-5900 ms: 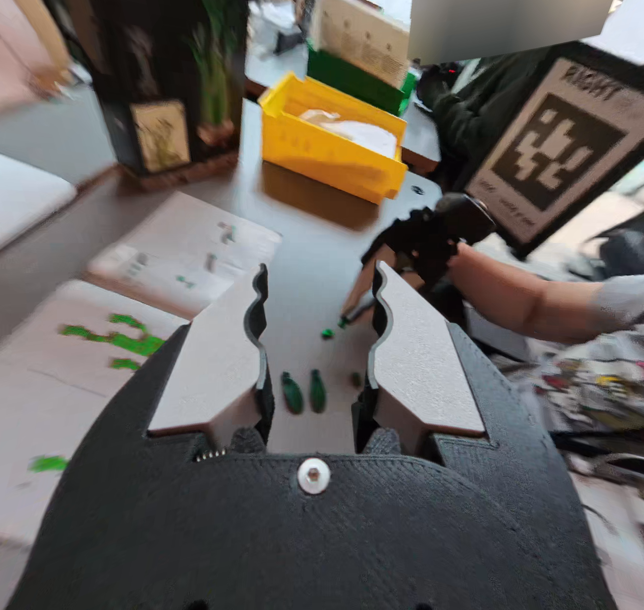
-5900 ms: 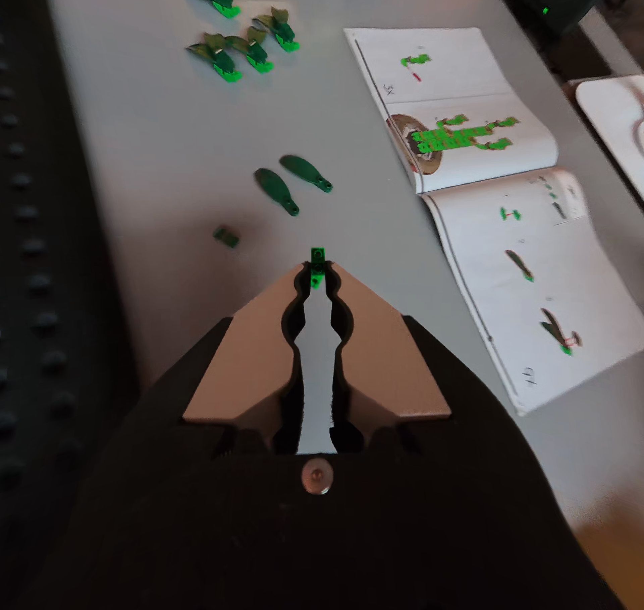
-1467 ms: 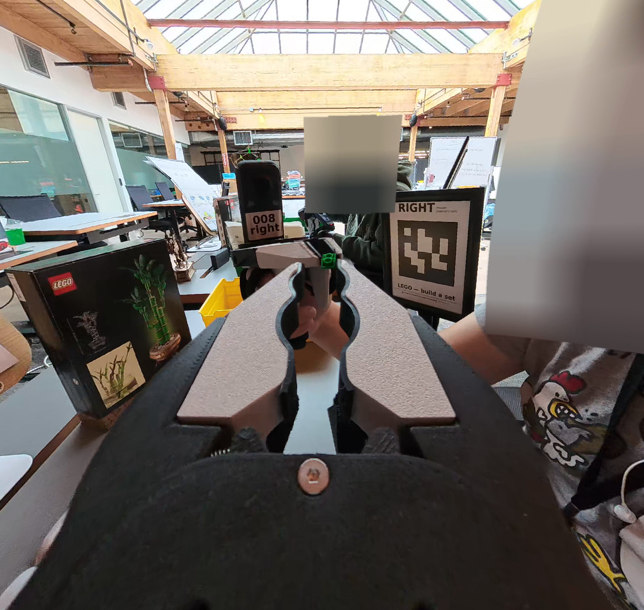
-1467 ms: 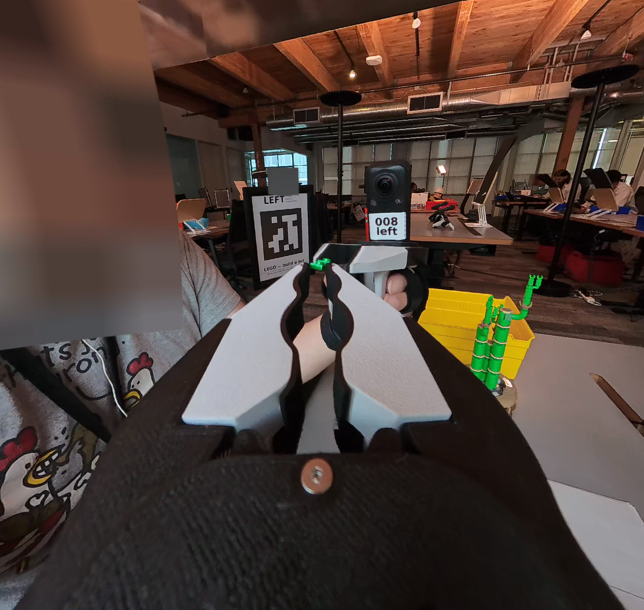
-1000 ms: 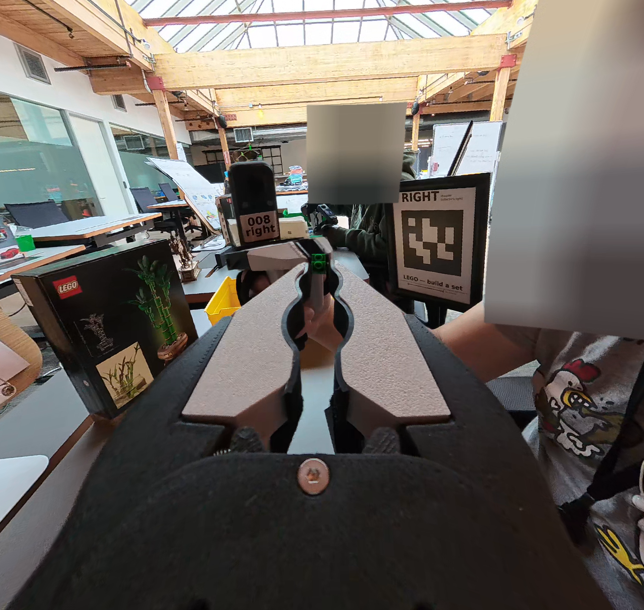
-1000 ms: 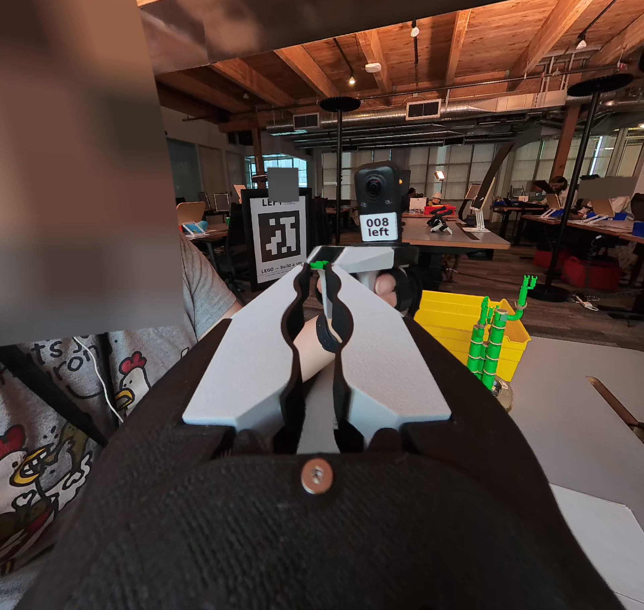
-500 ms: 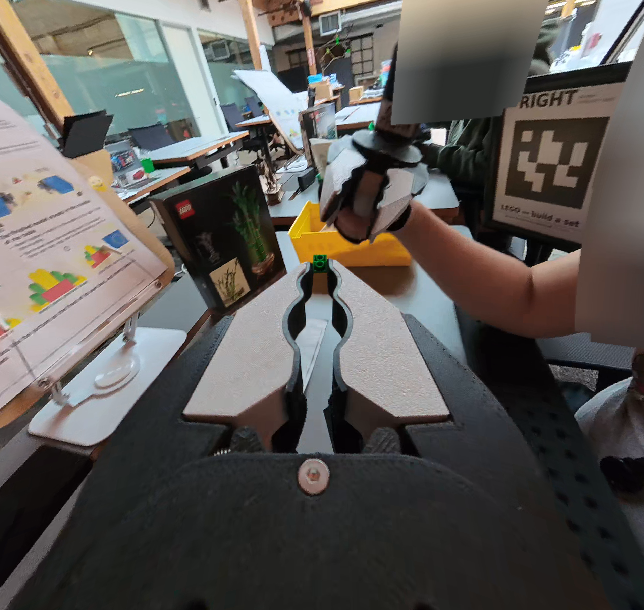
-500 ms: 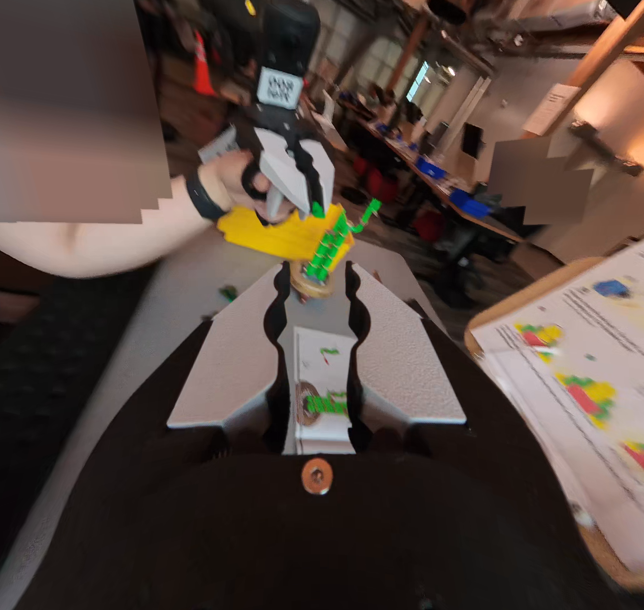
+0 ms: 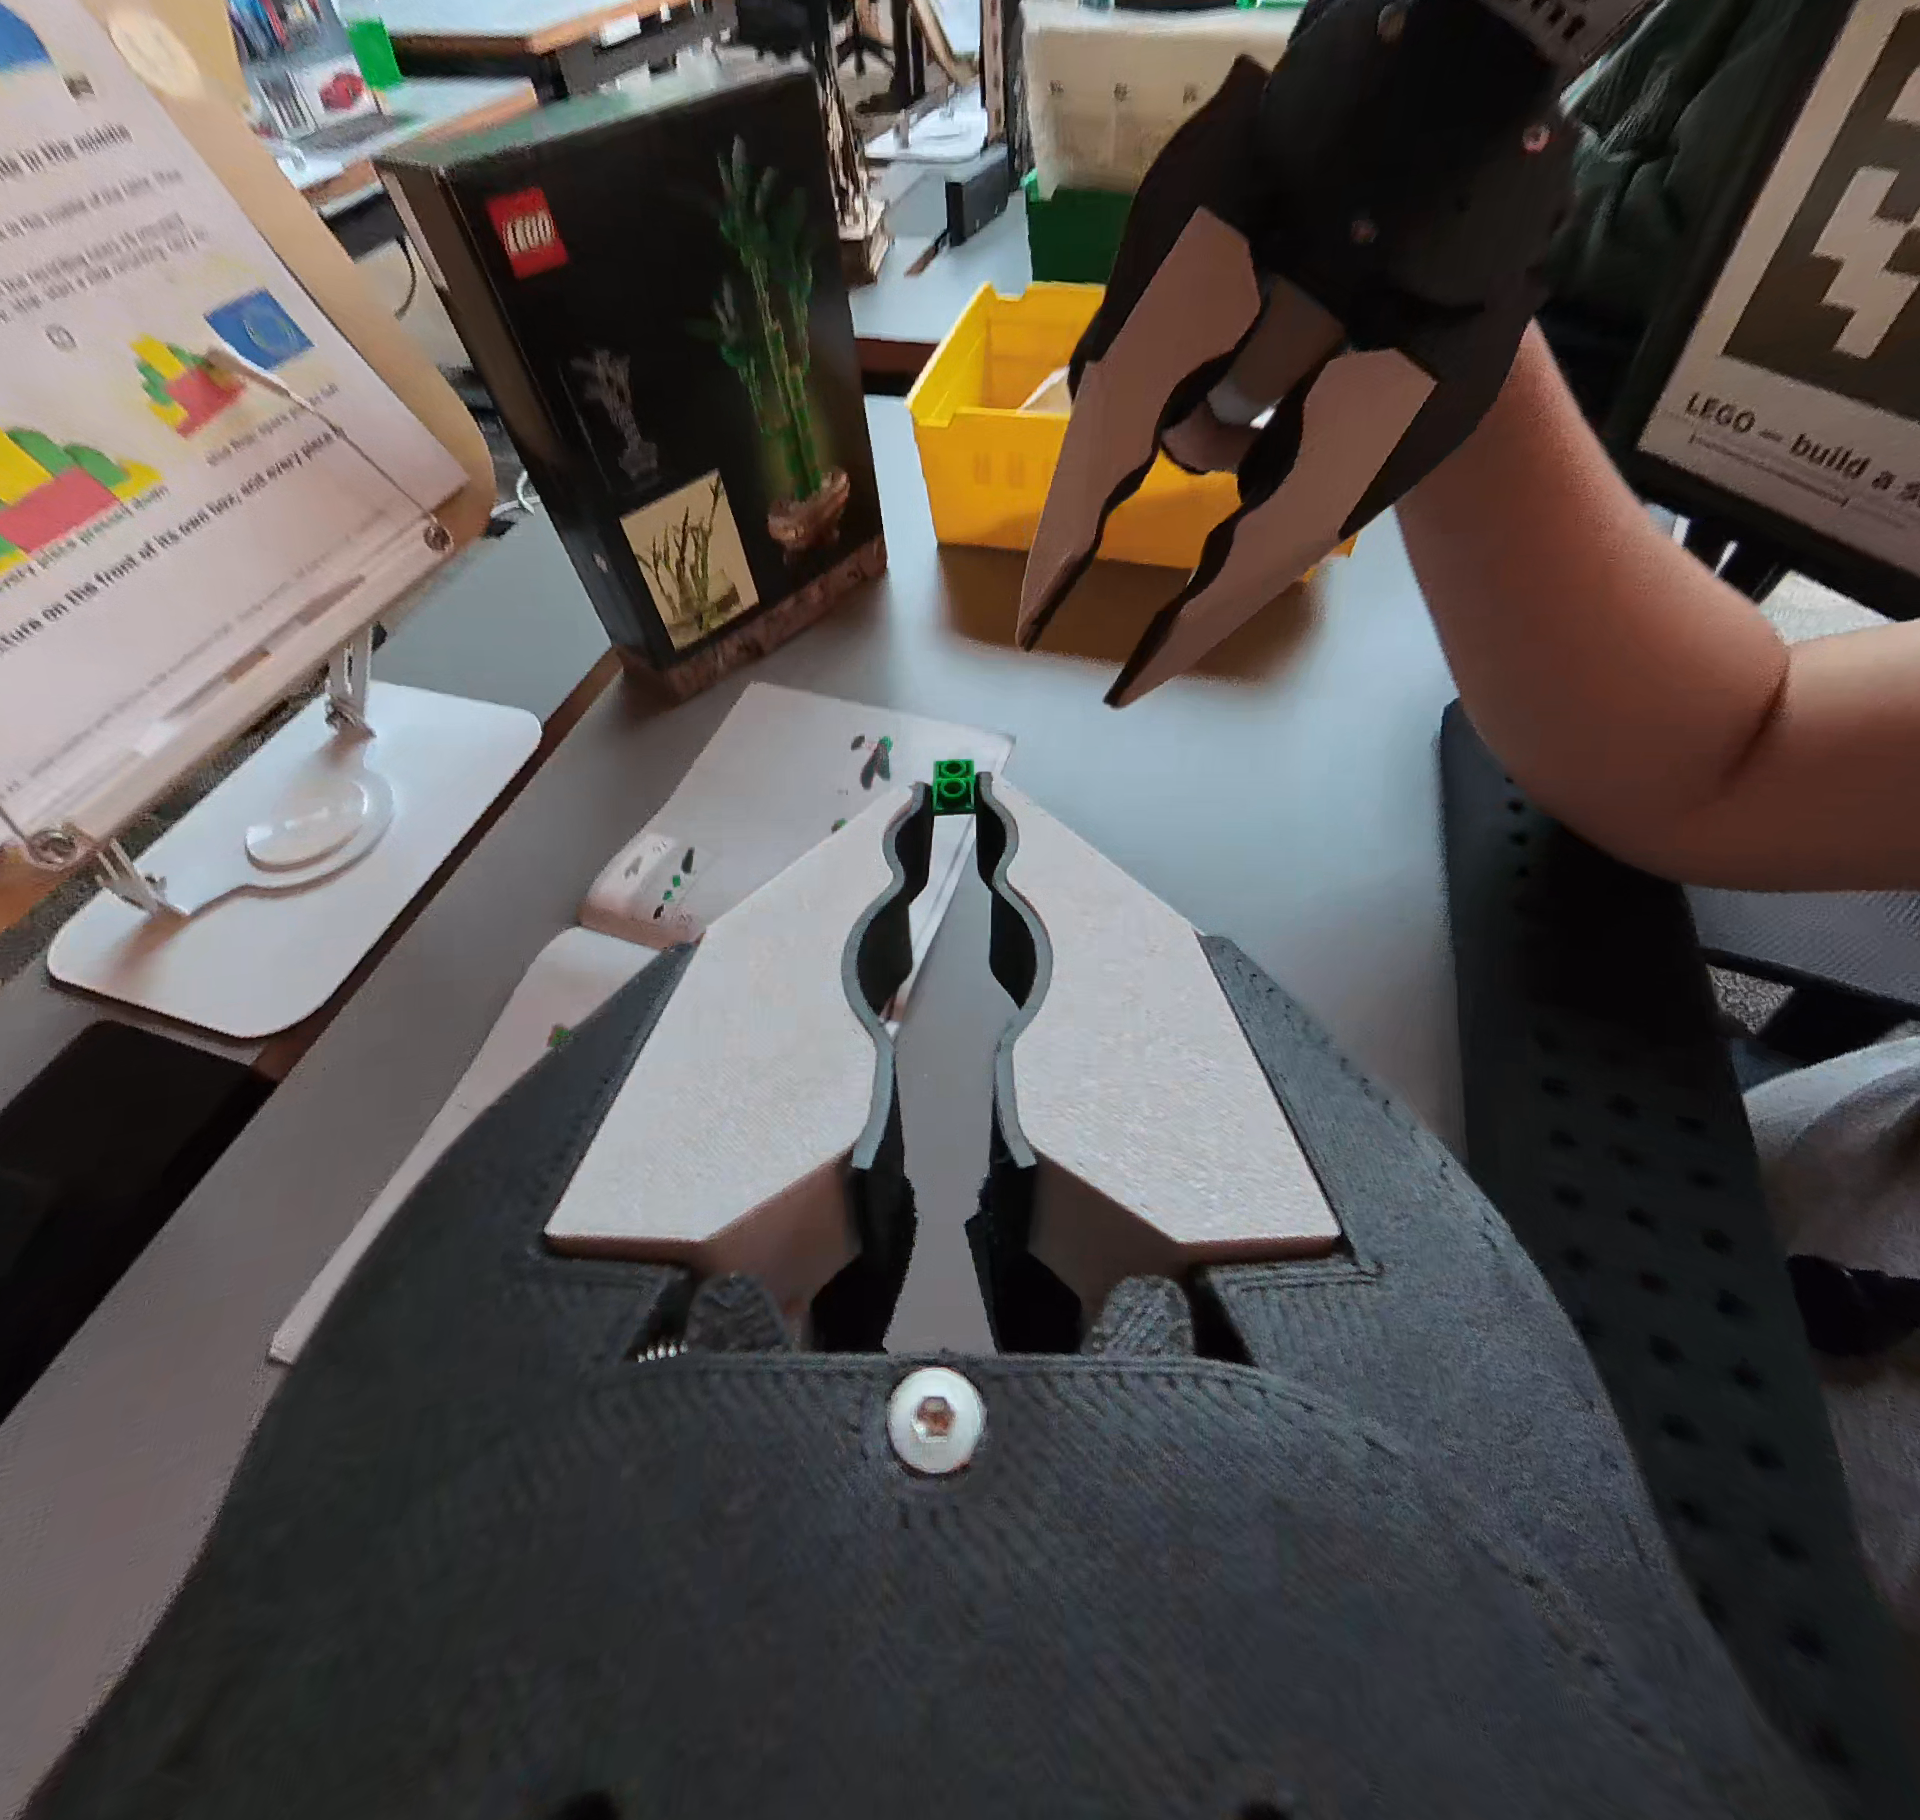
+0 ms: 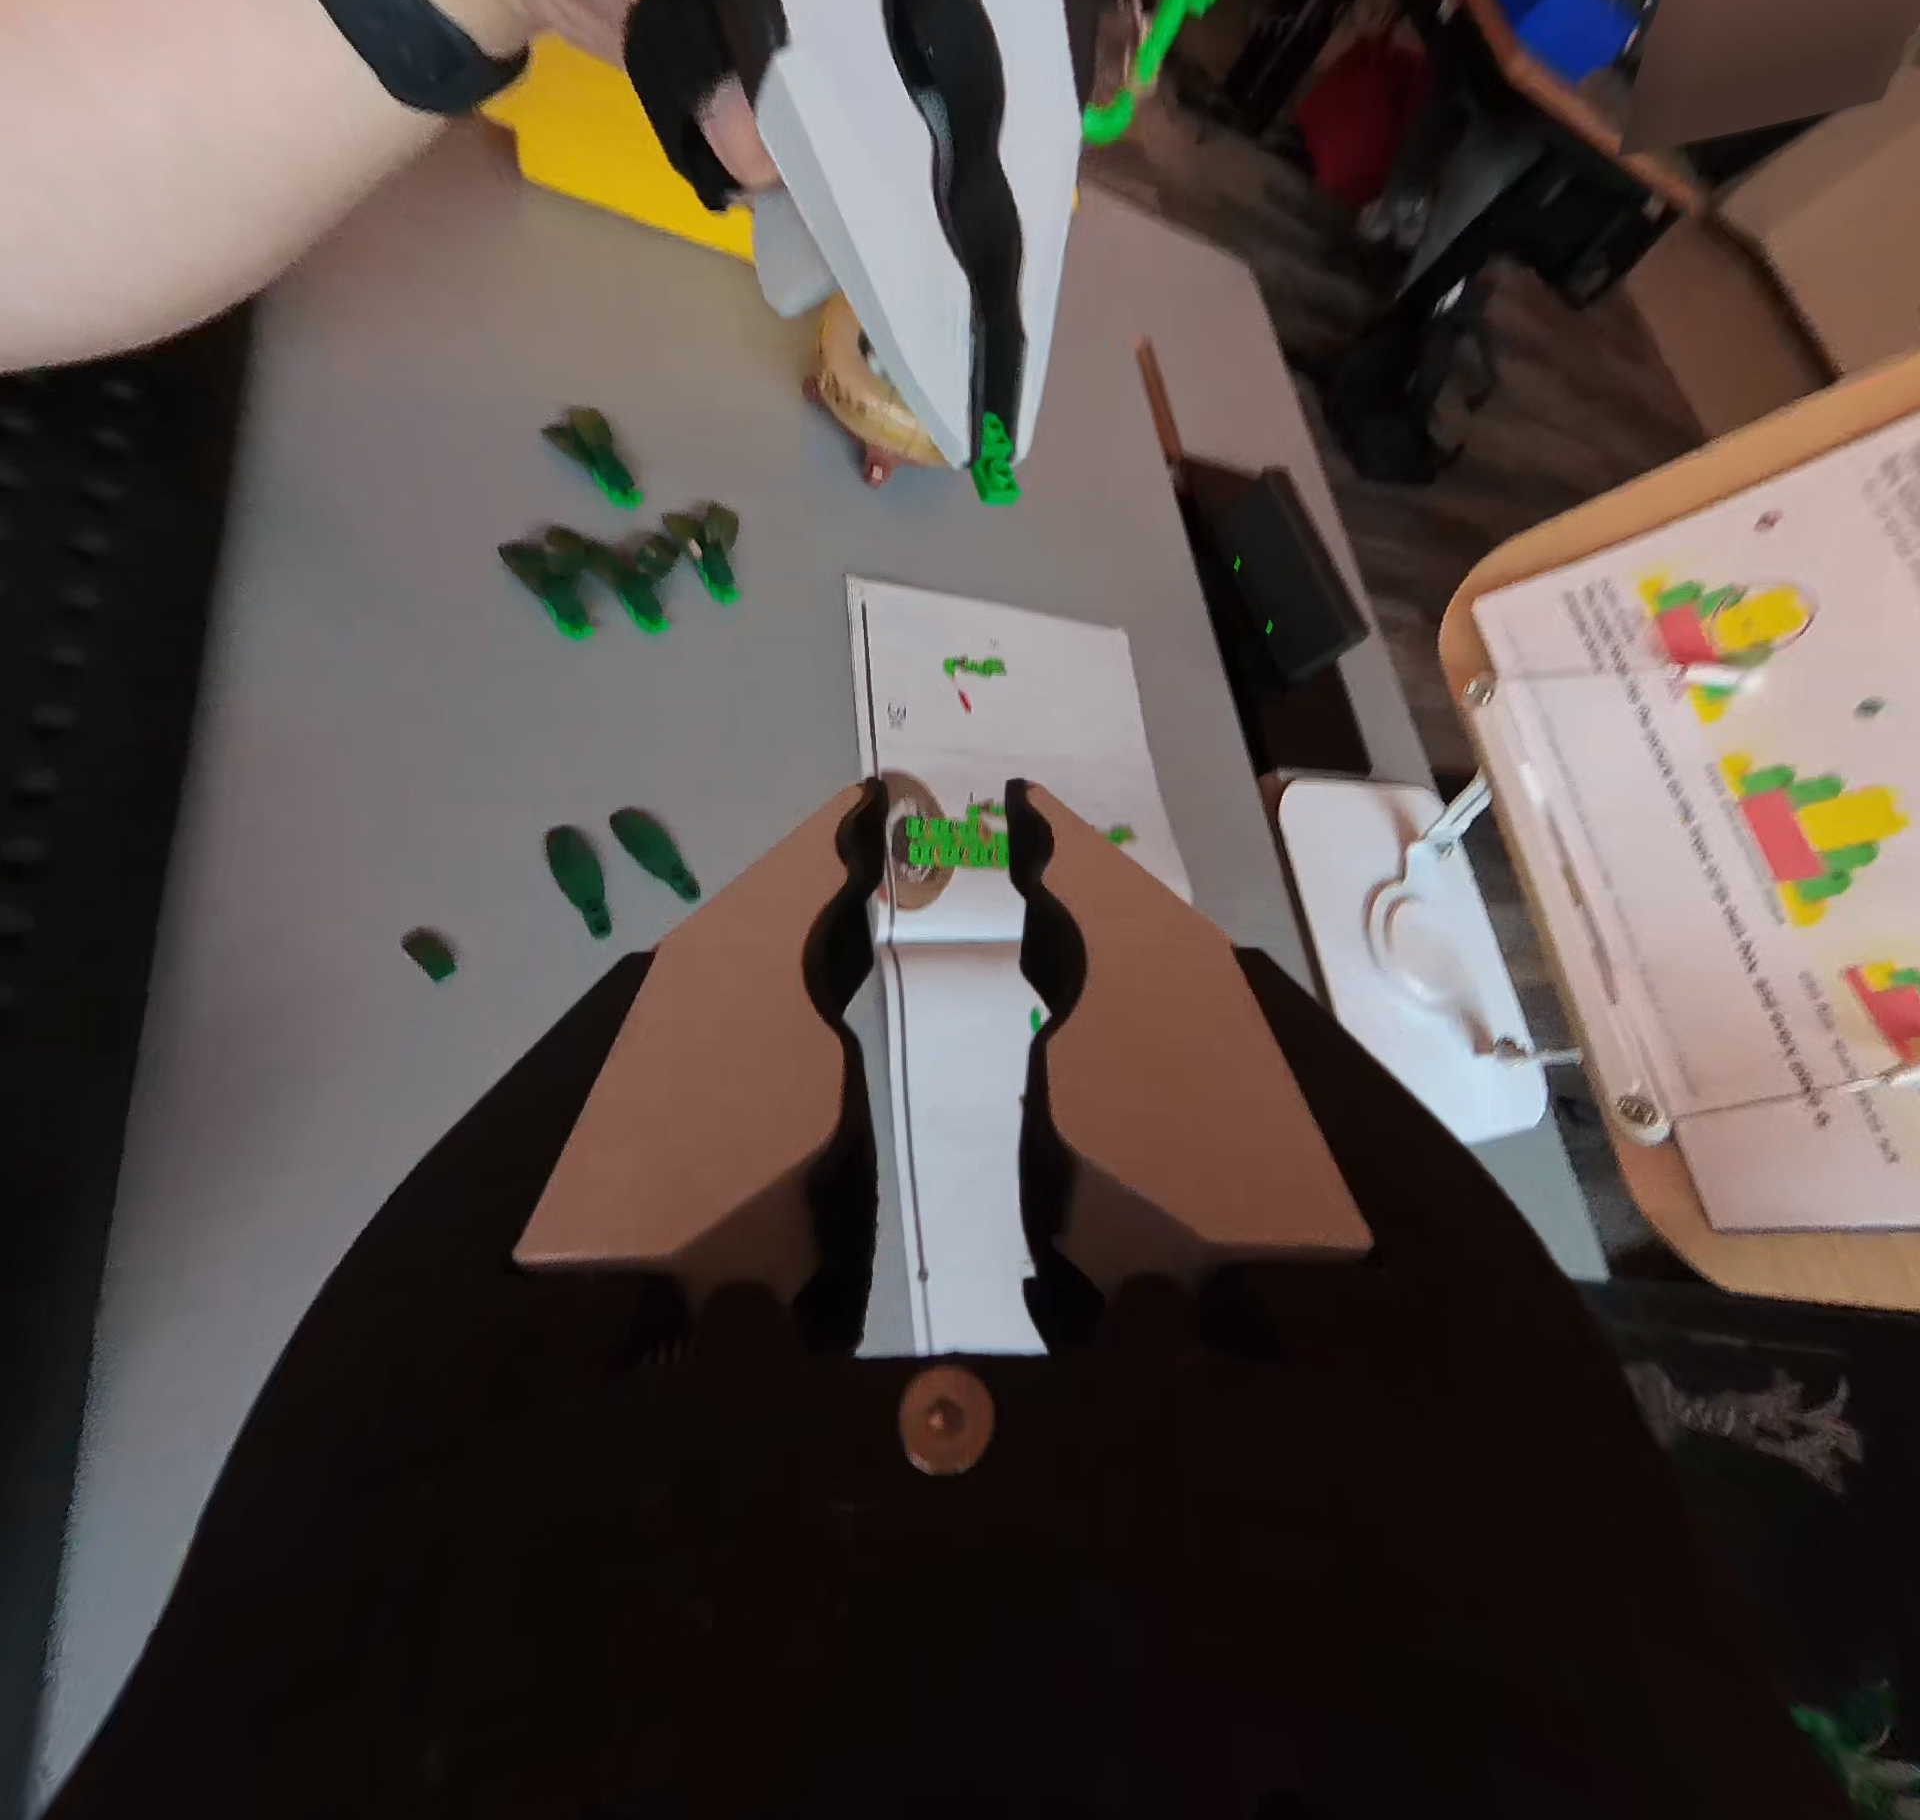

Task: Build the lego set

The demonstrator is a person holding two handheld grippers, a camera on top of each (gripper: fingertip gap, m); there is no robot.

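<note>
My left gripper (image 9: pixel 951 785) is shut on a small bright green brick (image 9: pixel 954 794), held at the fingertips above the open instruction booklet (image 9: pixel 790 783). In the right wrist view the left gripper (image 10: pixel 987 445) hangs tips down with the green brick (image 10: pixel 994 474) at its end. My right gripper (image 10: pixel 940 796) is open and empty above the booklet (image 10: pixel 997 700); in the left wrist view it (image 9: pixel 1070 671) hovers over the table. Two dark green leaves (image 10: pixel 613 861), a small dark green piece (image 10: pixel 429 952) and several leaf assemblies (image 10: pixel 623 549) lie on the grey table (image 10: pixel 416 399).
A yellow bin (image 9: pixel 997 461) and the set's black box (image 9: pixel 665 357) stand at the back. The bamboo model's round base (image 10: pixel 857 388) sits behind the left gripper. A printed sheet on a white stand (image 10: pixel 1714 835) is at the table's edge. A black perforated mat (image 9: pixel 1610 1147) lies on my side. Across from one pair of fingers to the other is roughly 7 centimeters.
Both grippers have tipped down toward the table and drawn apart. The green brick has passed from the right gripper to the left; the right gripper has opened.
</note>
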